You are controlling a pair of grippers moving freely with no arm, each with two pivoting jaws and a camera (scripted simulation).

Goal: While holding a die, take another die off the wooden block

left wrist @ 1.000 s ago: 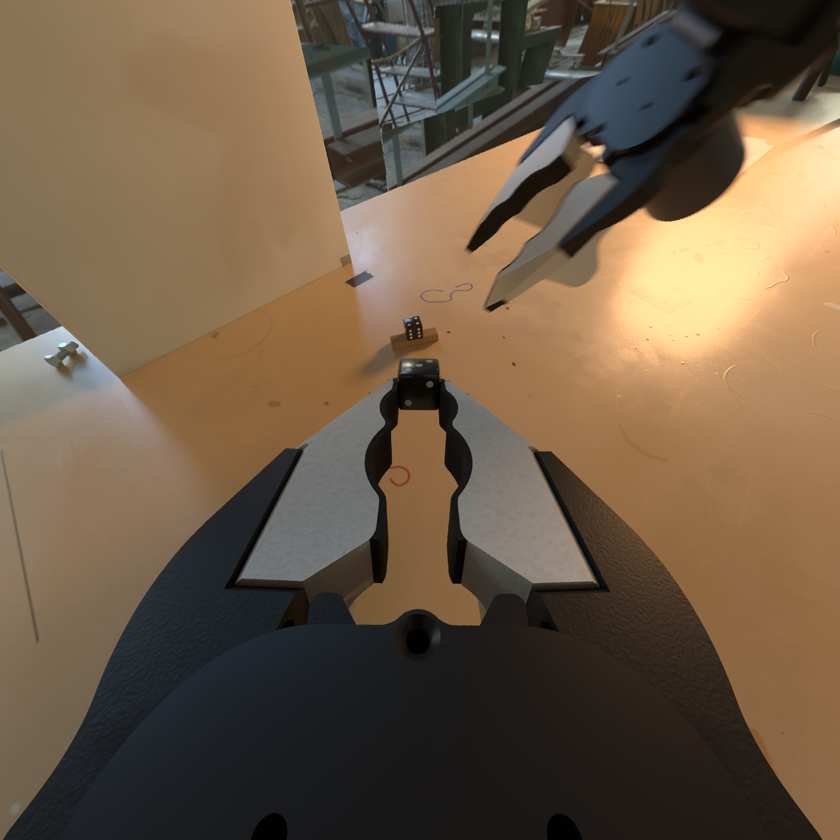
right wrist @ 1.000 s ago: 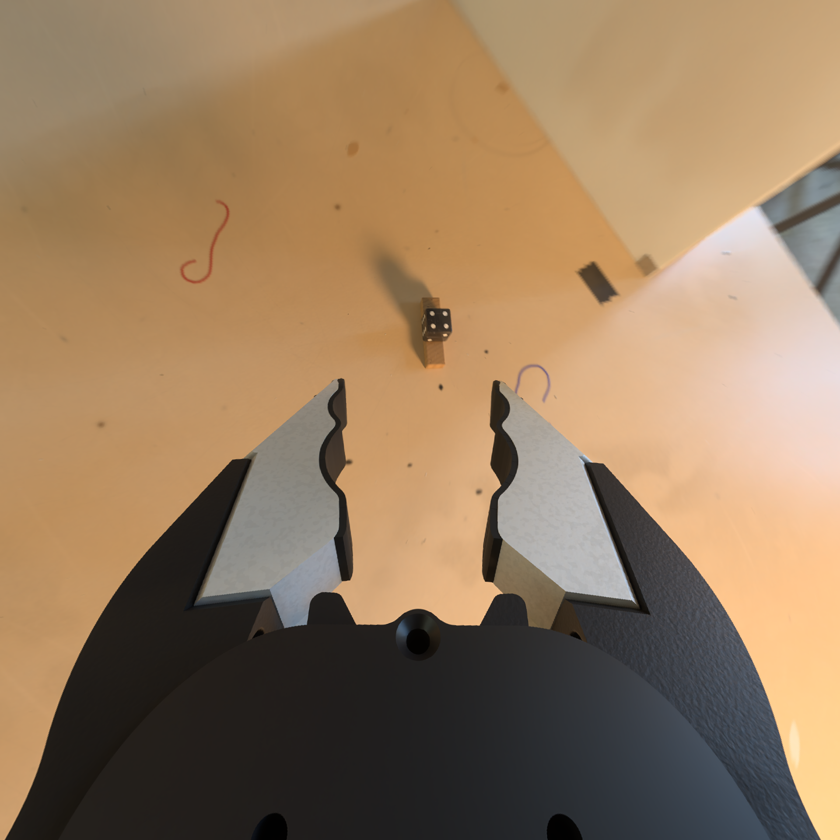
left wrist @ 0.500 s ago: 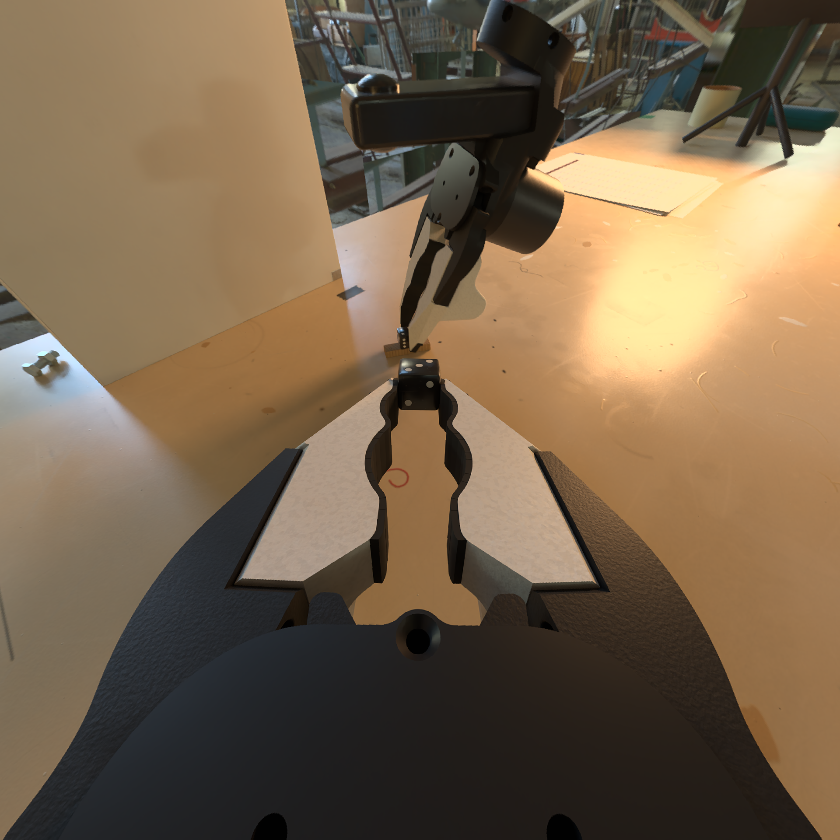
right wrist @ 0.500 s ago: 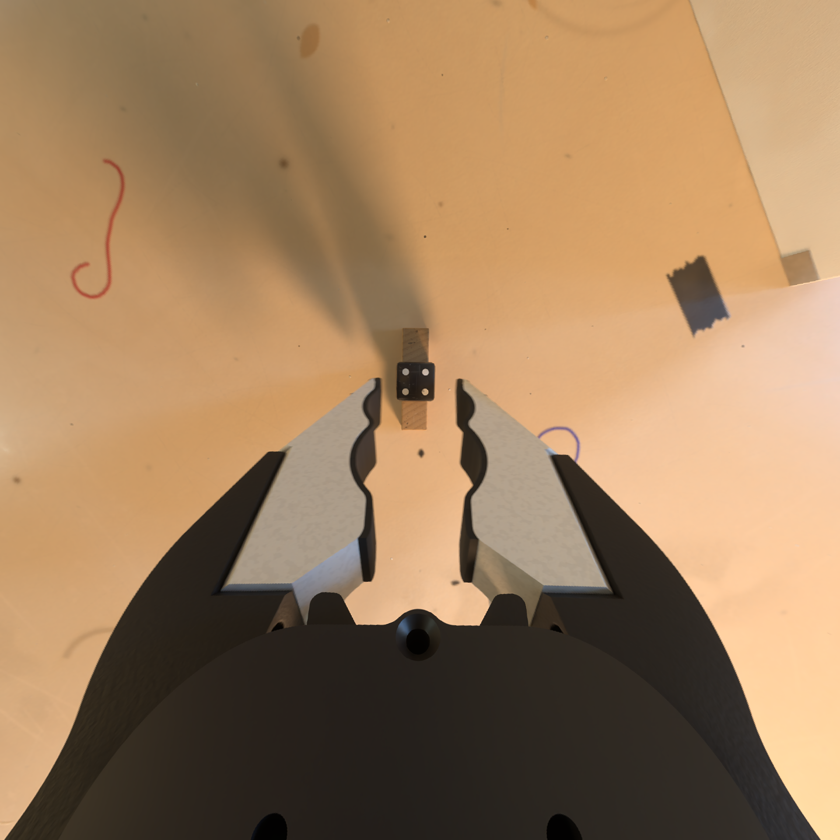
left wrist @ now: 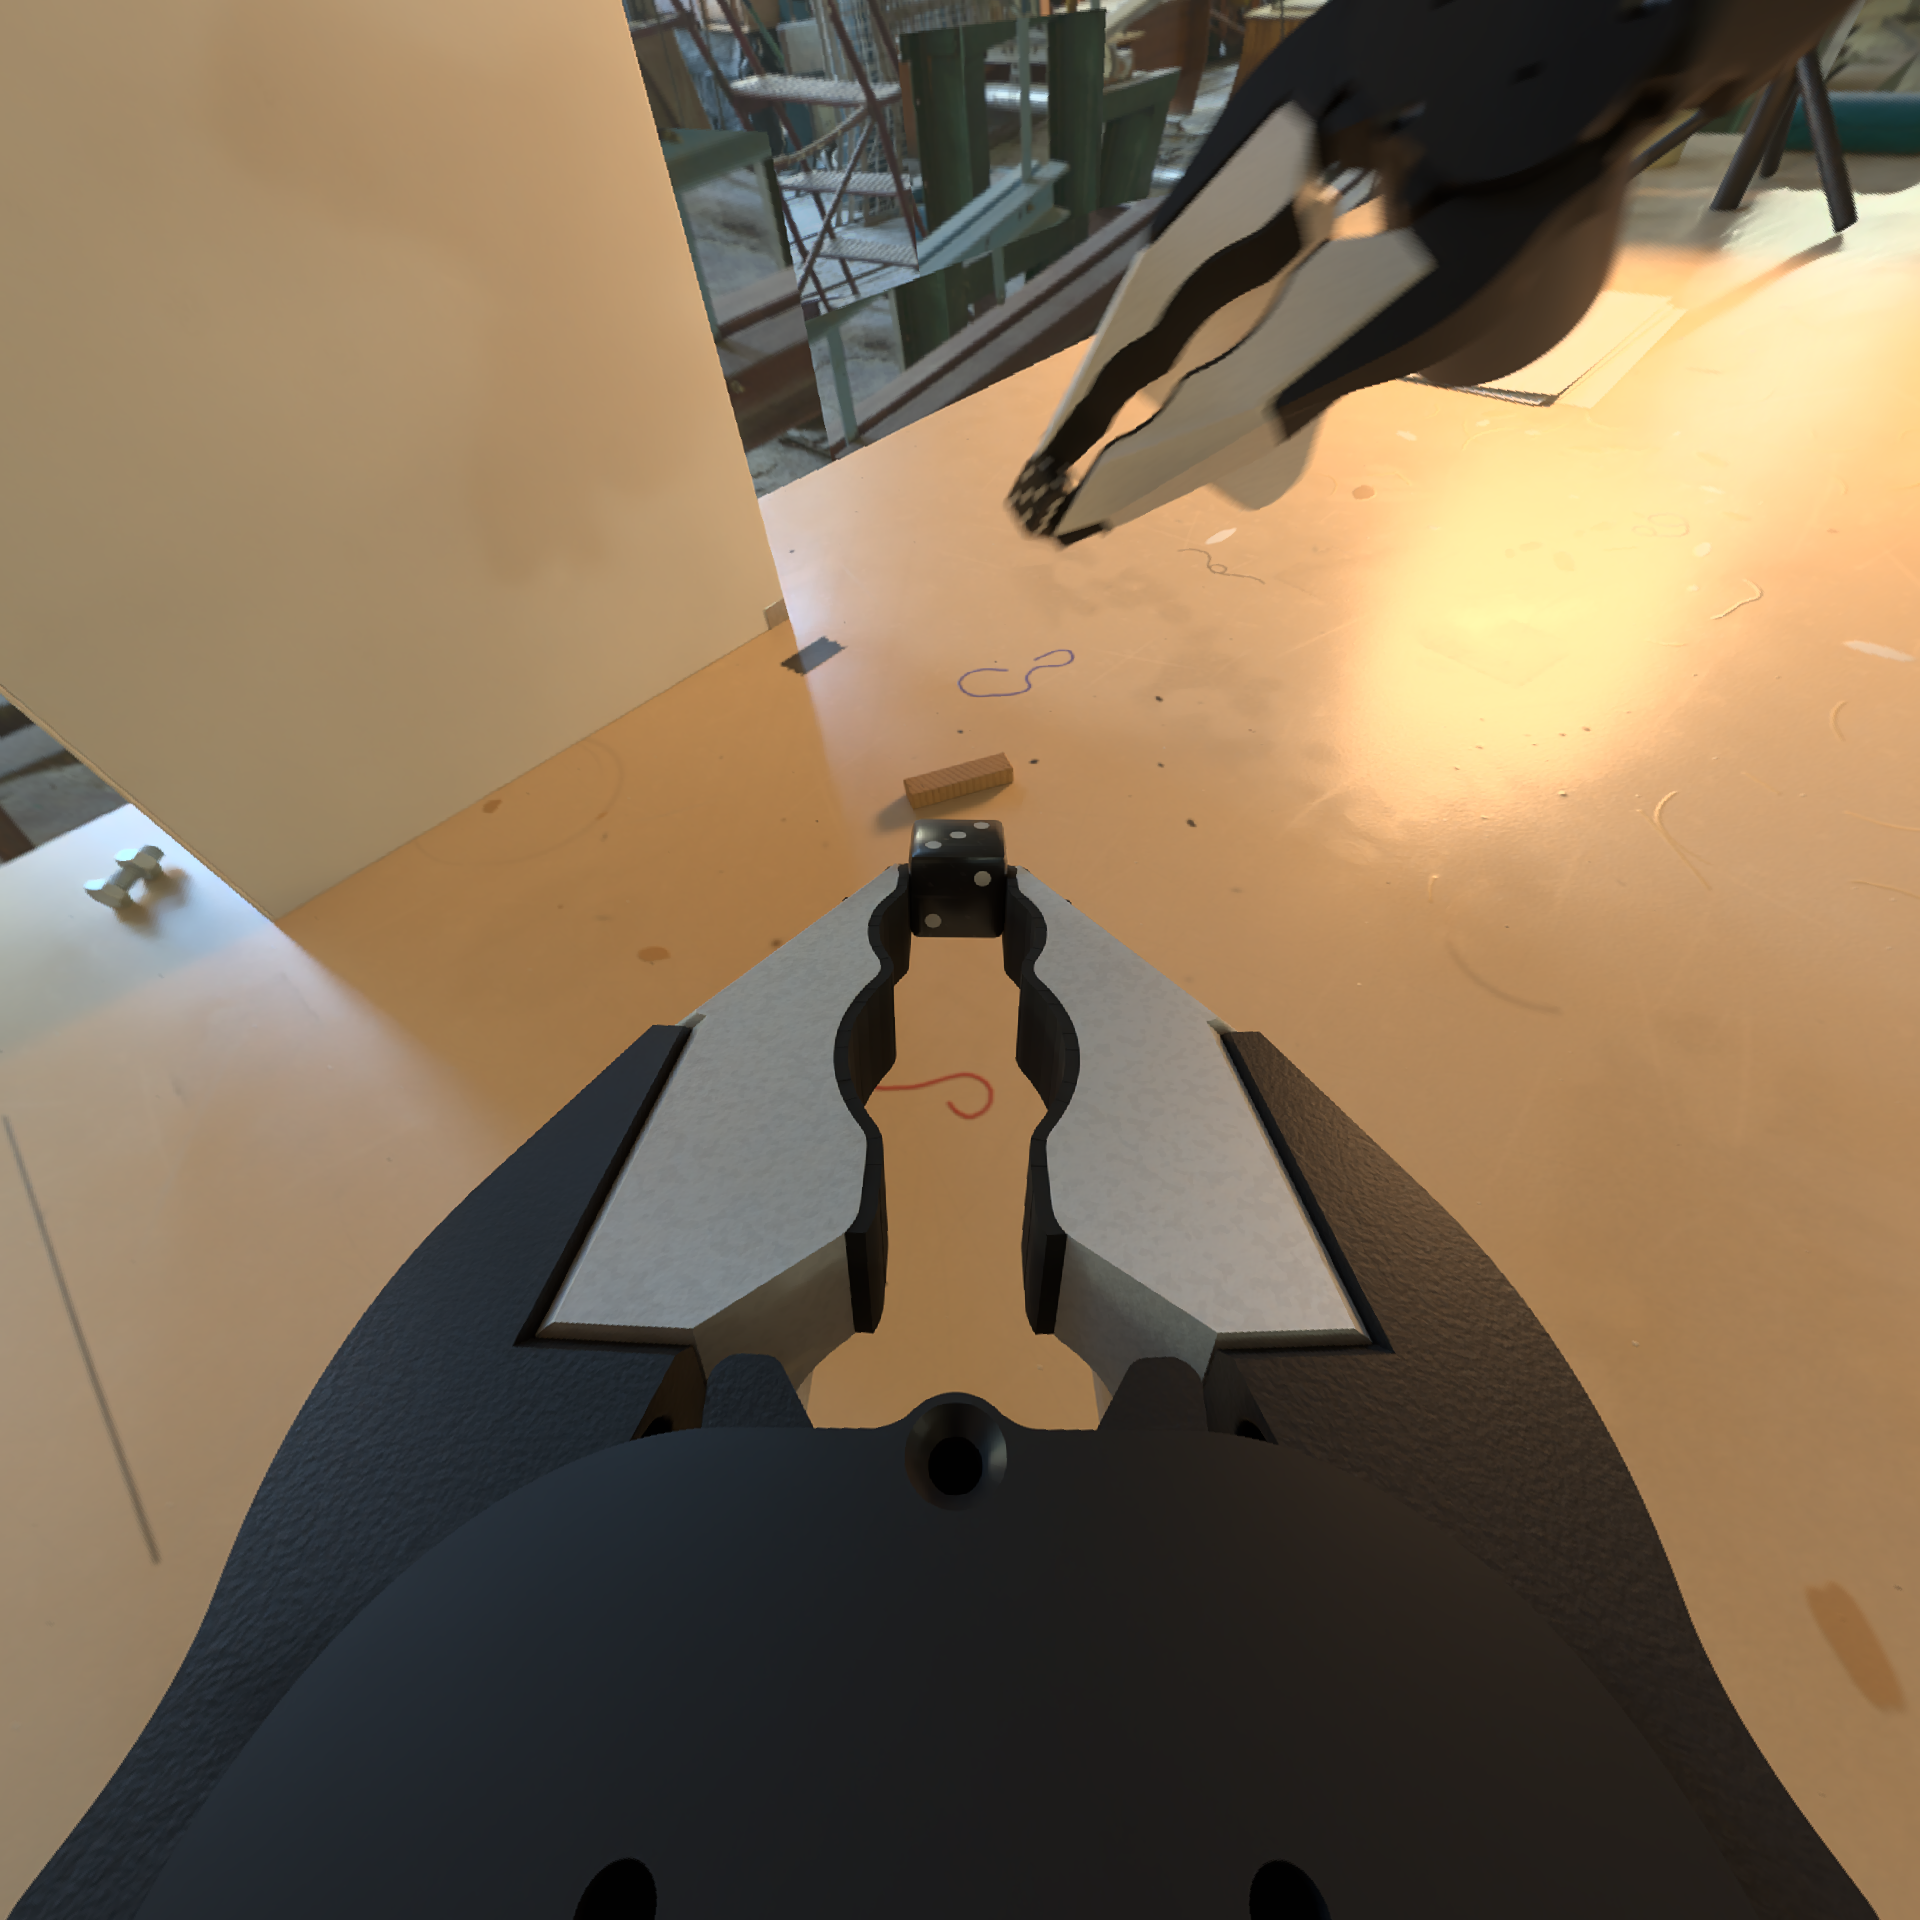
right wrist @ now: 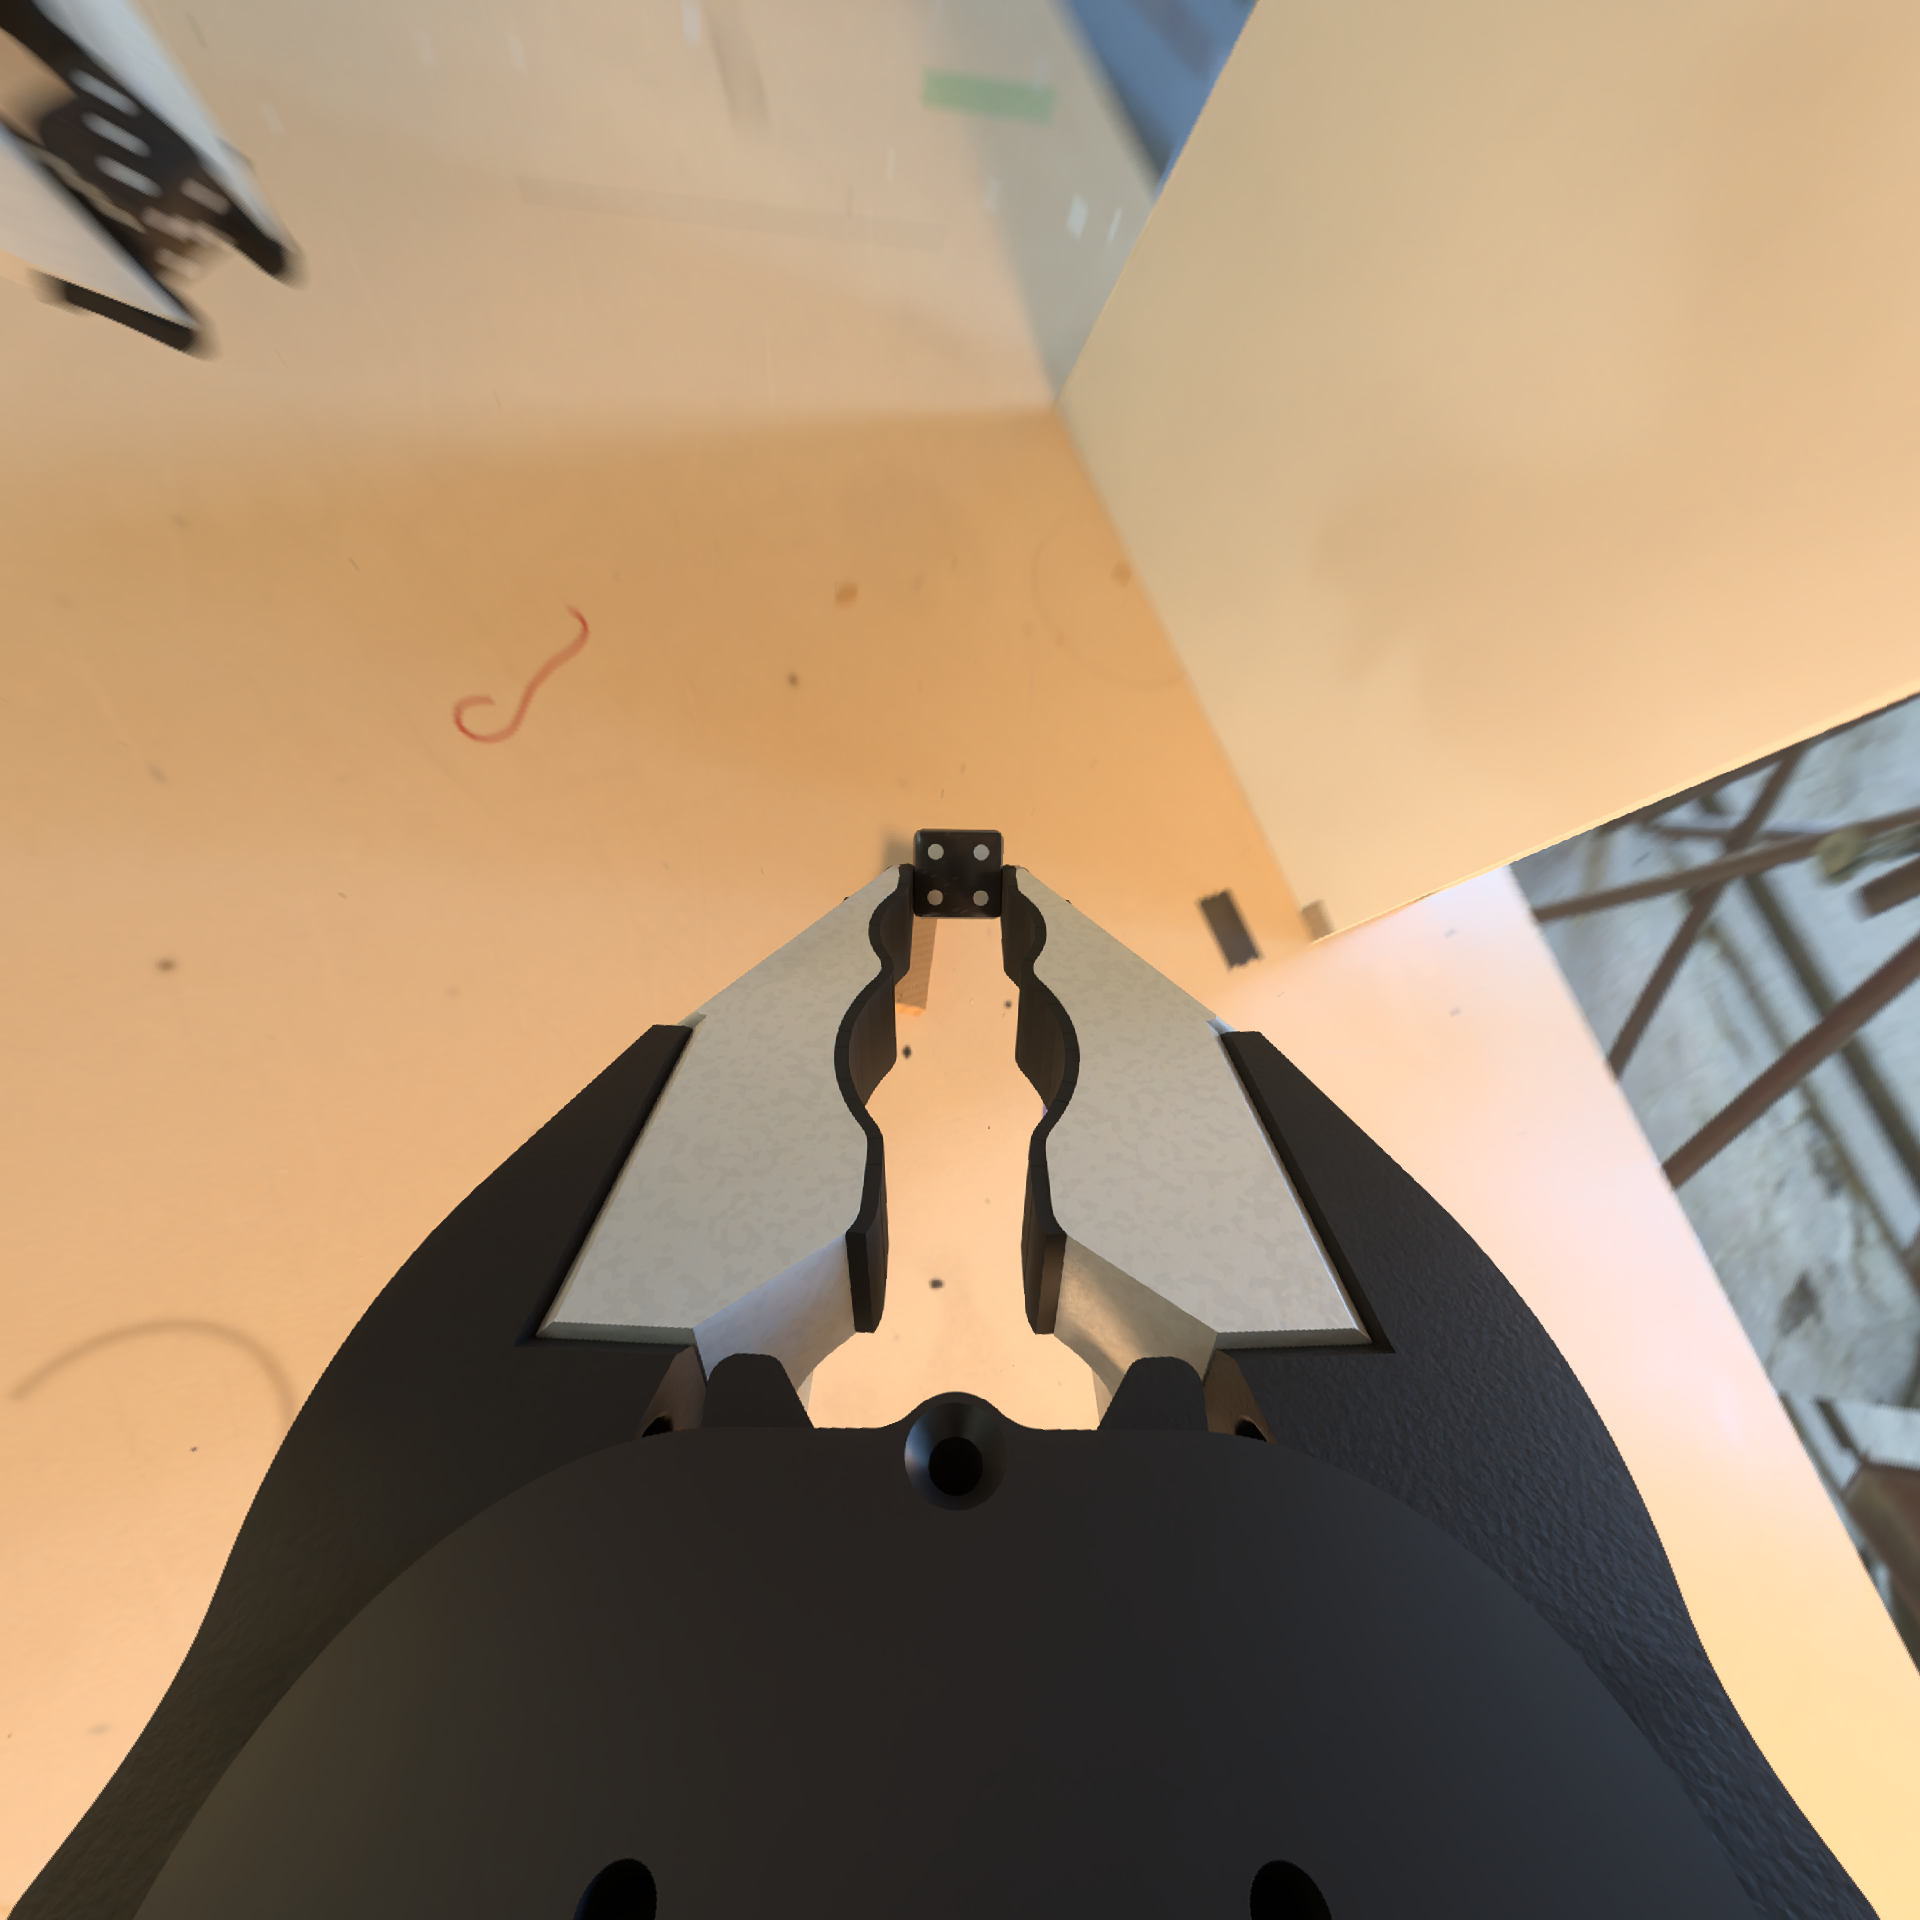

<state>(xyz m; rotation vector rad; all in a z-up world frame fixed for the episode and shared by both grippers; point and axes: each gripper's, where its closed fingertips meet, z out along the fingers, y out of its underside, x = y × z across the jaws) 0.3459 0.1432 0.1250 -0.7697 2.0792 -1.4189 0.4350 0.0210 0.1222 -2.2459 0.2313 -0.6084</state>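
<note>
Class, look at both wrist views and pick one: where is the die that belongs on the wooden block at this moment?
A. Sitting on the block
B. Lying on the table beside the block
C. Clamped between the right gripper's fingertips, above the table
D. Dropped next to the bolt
C: the wooden block lies bare, and the right gripper pinches the second die at its fingertips.
</note>
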